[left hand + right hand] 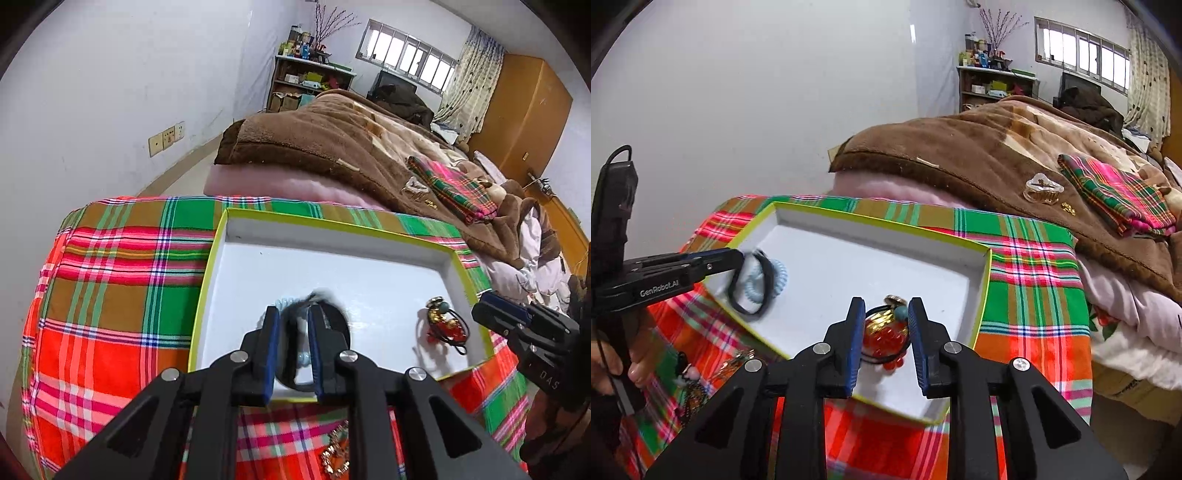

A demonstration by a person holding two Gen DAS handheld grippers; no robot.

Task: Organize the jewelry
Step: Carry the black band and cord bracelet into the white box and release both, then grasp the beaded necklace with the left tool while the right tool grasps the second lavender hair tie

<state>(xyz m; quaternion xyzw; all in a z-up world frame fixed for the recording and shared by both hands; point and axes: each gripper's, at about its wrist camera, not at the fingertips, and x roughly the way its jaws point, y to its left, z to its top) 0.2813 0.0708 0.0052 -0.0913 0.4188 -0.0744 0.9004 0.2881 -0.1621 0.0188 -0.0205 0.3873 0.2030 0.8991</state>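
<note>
My left hand-held gripper [293,325] hangs slightly parted over the black and pale-blue coil hair ties [759,282], apparently releasing them, while my right hand-held gripper [886,317] stands parted around the red-beaded hair tie [886,338], its pads clear. Both lots lie inside the white, lime-rimmed box lid [984,295] on the plaid cloth [1027,266]. I judge the job partly done: a gold brooch [334,456], other trinkets near me and a clear claw clip [1043,192] on the brown blanket [960,155] are left.
</note>
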